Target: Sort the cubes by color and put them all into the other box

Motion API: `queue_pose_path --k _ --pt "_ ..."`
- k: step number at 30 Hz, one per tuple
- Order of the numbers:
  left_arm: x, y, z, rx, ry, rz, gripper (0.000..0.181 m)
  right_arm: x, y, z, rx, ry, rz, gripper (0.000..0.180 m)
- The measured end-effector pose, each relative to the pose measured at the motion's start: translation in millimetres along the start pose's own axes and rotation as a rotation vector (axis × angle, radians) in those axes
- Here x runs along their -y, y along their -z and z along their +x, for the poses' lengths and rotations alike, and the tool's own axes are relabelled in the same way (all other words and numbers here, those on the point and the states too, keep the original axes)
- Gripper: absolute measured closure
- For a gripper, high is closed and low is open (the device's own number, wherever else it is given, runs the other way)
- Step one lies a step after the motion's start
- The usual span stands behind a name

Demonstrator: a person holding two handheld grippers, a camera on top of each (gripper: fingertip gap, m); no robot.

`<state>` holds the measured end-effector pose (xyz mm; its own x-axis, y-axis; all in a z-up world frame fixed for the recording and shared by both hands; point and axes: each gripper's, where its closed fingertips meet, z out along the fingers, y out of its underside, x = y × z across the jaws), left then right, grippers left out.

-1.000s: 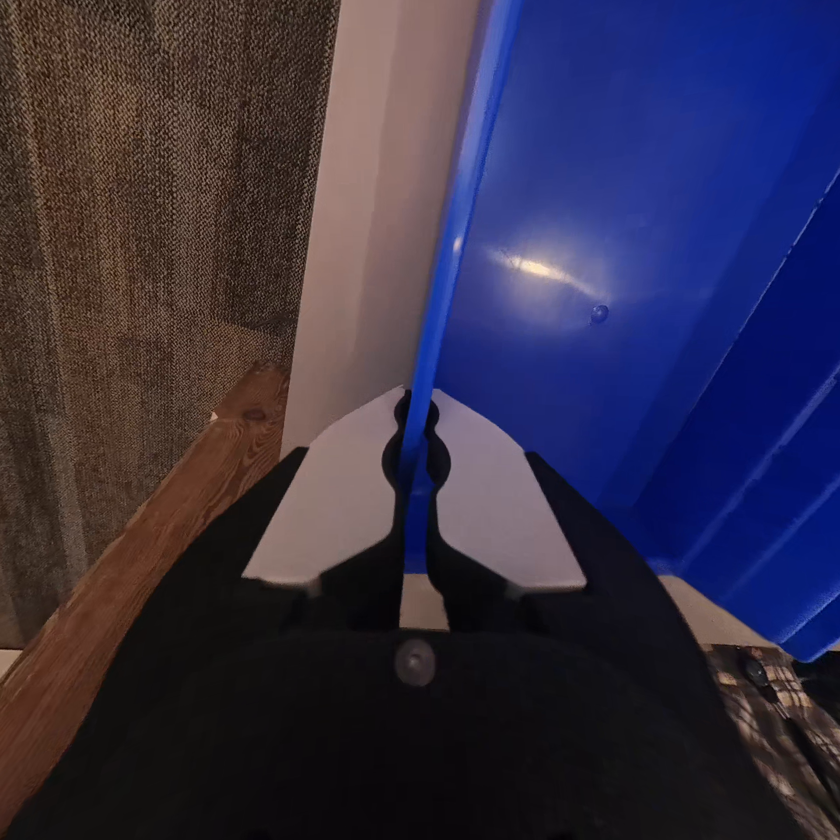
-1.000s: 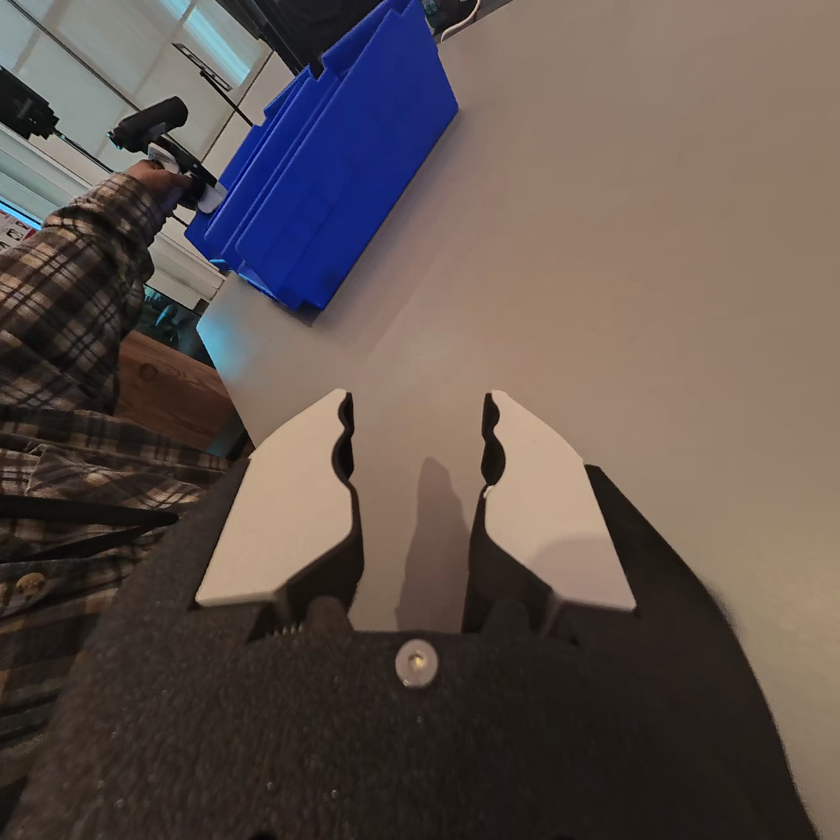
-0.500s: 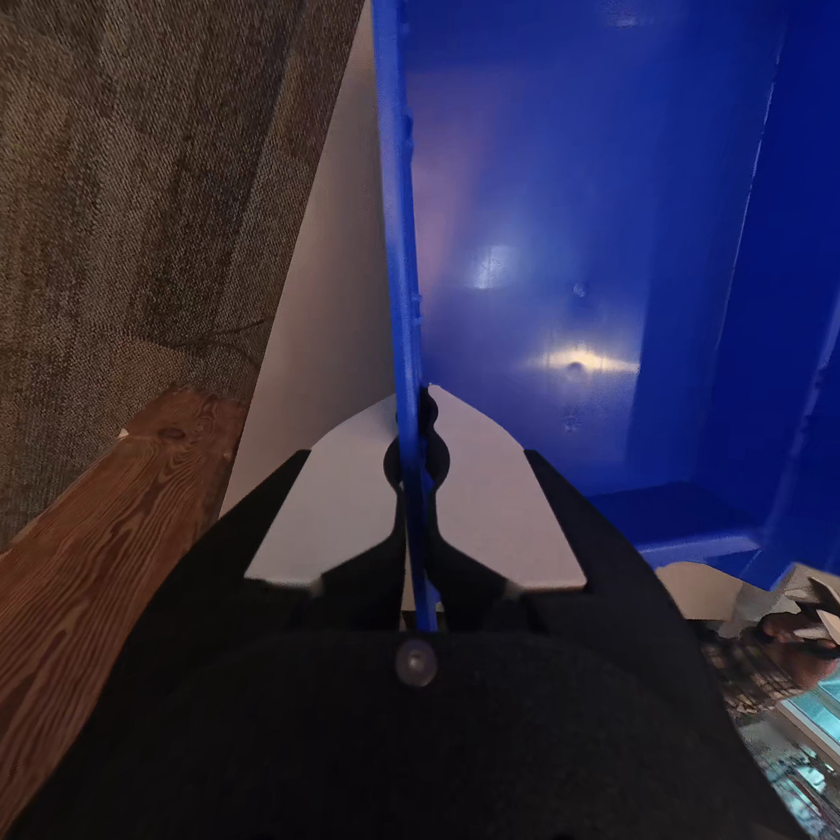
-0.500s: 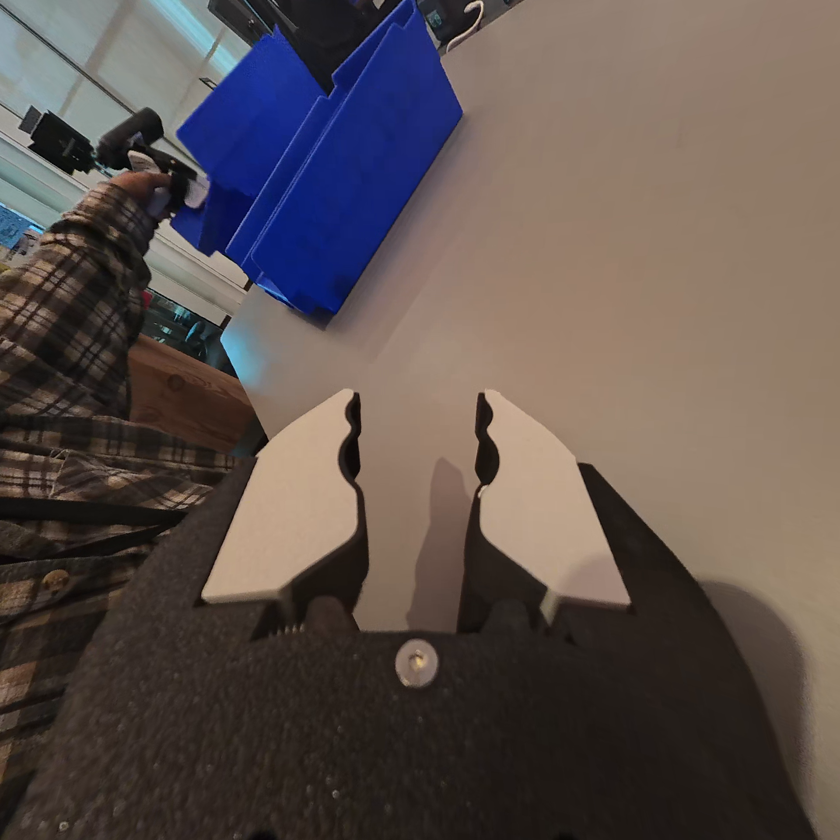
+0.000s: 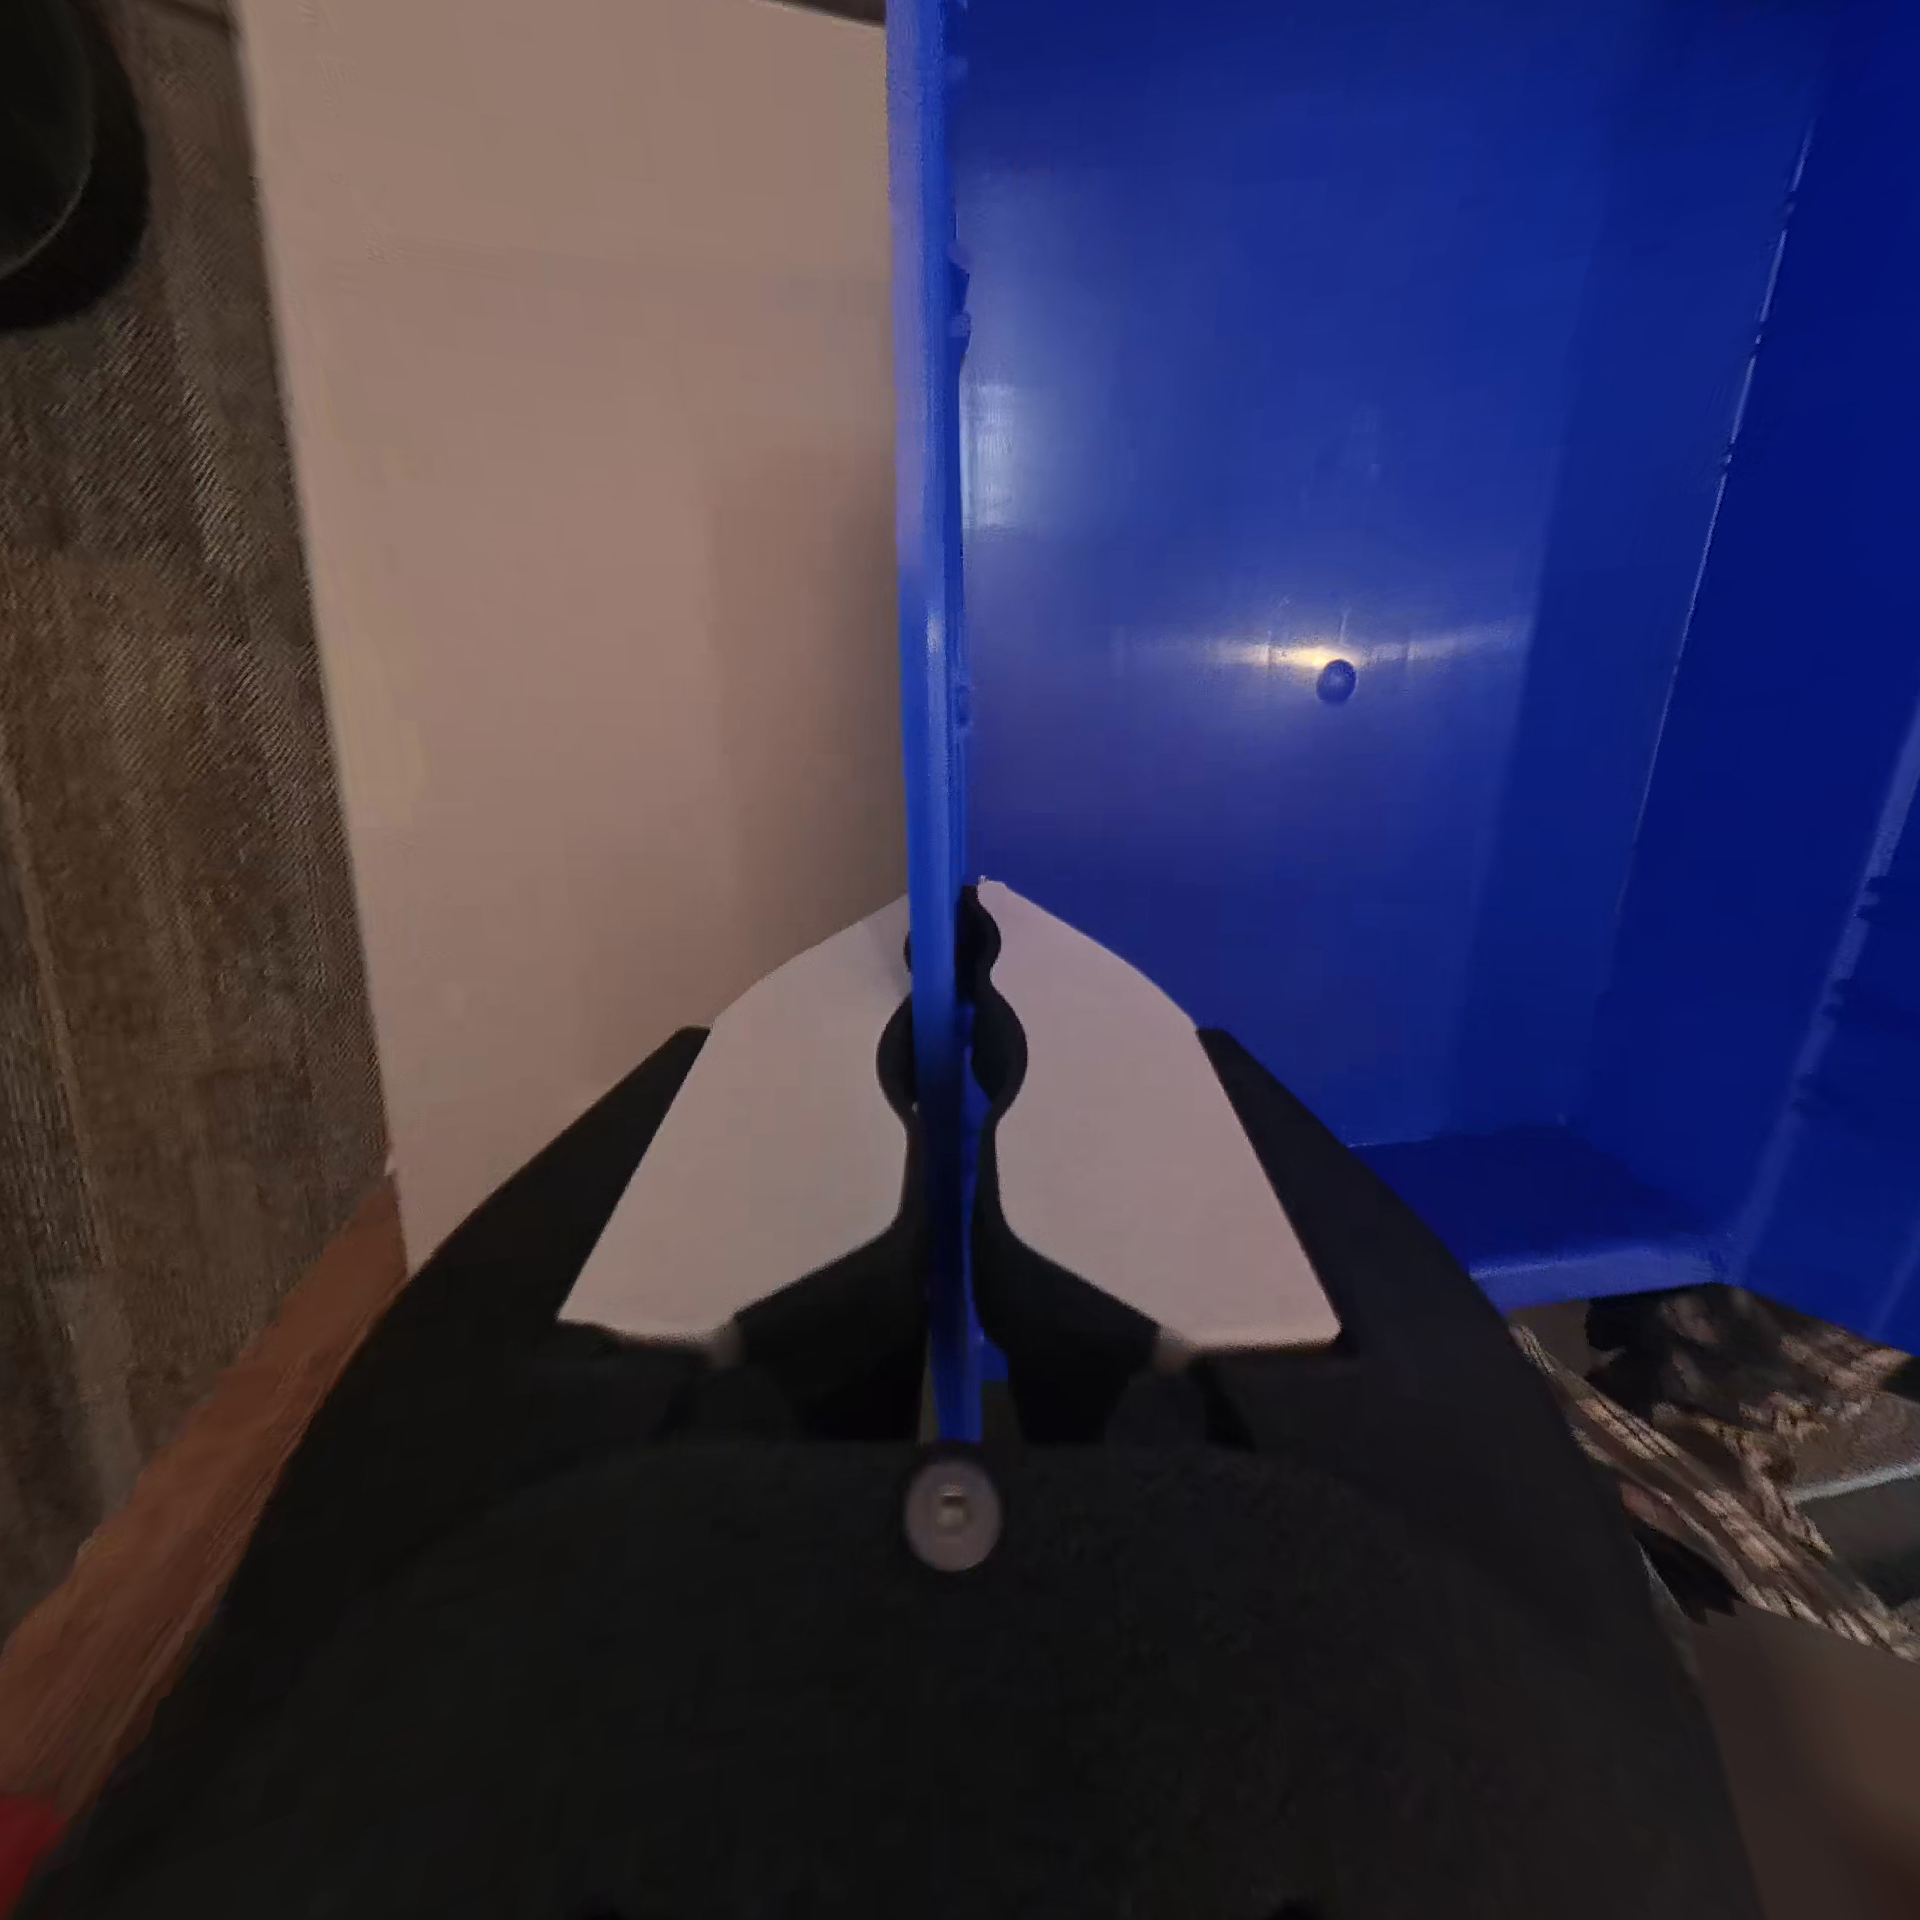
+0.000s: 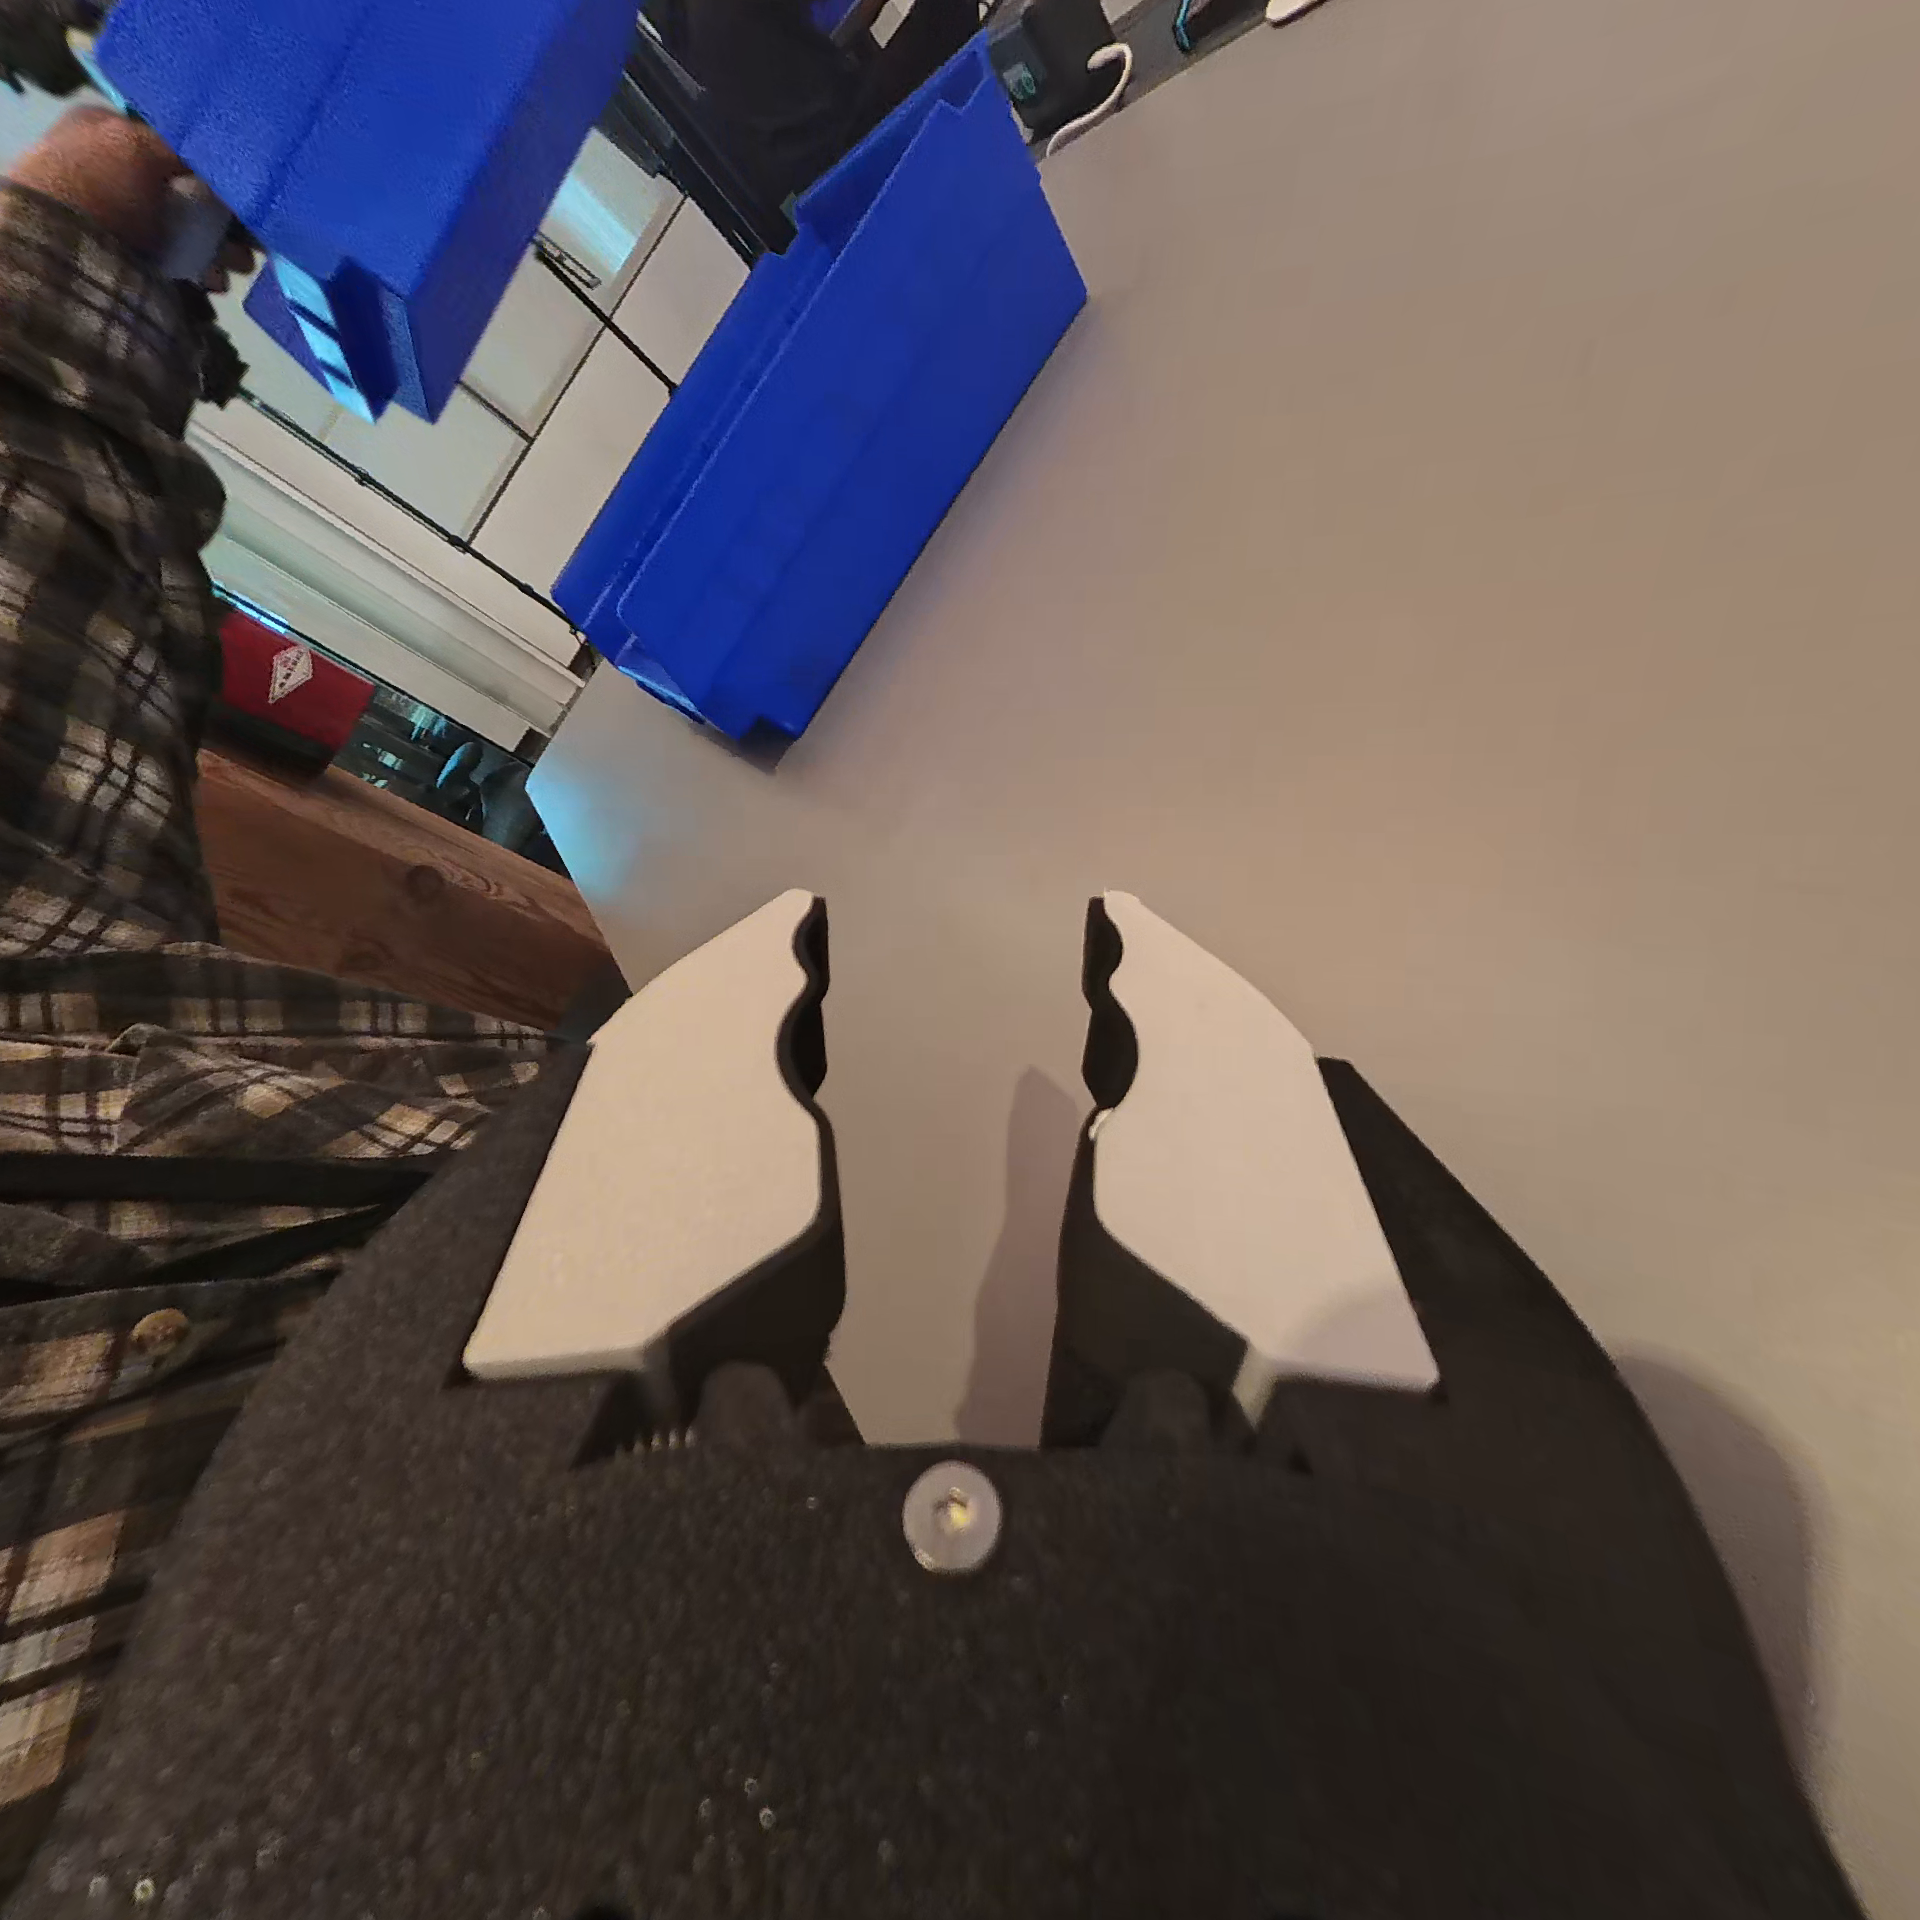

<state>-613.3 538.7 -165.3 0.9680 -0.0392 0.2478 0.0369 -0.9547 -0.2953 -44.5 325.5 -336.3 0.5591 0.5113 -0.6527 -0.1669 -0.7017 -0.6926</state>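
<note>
My left gripper (image 5: 943,914) is shut on the side wall of a blue box (image 5: 1351,623). I look into the box's bare inside; no cubes show. In the right wrist view this lifted blue box (image 6: 343,156) hangs in the air at the upper left, beside the person's hand (image 6: 104,177). A second blue box (image 6: 831,436) stands on the grey table (image 6: 1455,623) near its far left edge. My right gripper (image 6: 956,935) is open and empty, low over the table. No cubes are in view.
A wooden bench (image 6: 364,904) runs beside the table; it also shows in the left wrist view (image 5: 208,1455). Grey carpet (image 5: 135,831) lies below. The person's plaid sleeve (image 6: 94,623) fills the left. A cable and devices (image 6: 1081,94) lie at the table's far end.
The left gripper has lifted its blue box up off the other box and away to the left. The right gripper stays open and has hardly moved.
</note>
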Motion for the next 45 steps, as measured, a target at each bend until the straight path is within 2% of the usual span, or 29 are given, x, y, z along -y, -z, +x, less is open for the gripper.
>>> queue_pose_path --k 4,9,19,26,30,32,38,39,42,45 --pt "5.5 -18.8 81.1 -0.079 -0.165 -0.028 0.178 2.1 3.6 -2.0 0.005 -0.004 0.009 0.133" --pt "-2.4 -62.9 182.8 -0.162 -0.414 -0.082 0.178 4.9 9.9 -6.2 0.008 -0.001 0.021 0.133" --pt "-20.0 -156.8 356.1 -0.174 -1.029 -0.179 0.177 19.4 39.5 -25.4 -0.004 0.081 0.047 0.135" --pt "-32.9 -239.3 414.6 -0.198 -1.293 -0.271 0.175 25.0 55.9 -35.2 -0.070 0.211 0.007 0.129" --pt "-41.3 -278.4 413.6 -0.153 -1.332 -0.357 0.175 22.4 53.1 -36.6 -0.089 0.282 -0.047 0.127" --pt "-46.5 -288.9 416.9 -0.203 -1.320 -0.376 0.175 21.0 48.1 -36.4 -0.095 0.327 -0.091 0.124" --pt "-45.7 -290.8 426.3 -0.303 -1.297 -0.295 0.175 35.9 21.5 -41.0 -0.077 0.517 -0.288 0.114" --pt "-40.6 -282.5 429.8 -0.330 -1.272 -0.251 0.167 41.6 15.6 -41.8 -0.080 0.566 -0.332 0.113" --pt "-22.2 -235.4 436.3 -0.451 -1.180 -0.088 0.164 57.3 -6.6 -47.6 -0.072 0.734 -0.483 0.111" --pt "-12.1 -165.2 426.2 -0.578 -1.068 0.099 0.159 61.7 -37.7 -52.8 -0.045 0.892 -0.666 0.112"
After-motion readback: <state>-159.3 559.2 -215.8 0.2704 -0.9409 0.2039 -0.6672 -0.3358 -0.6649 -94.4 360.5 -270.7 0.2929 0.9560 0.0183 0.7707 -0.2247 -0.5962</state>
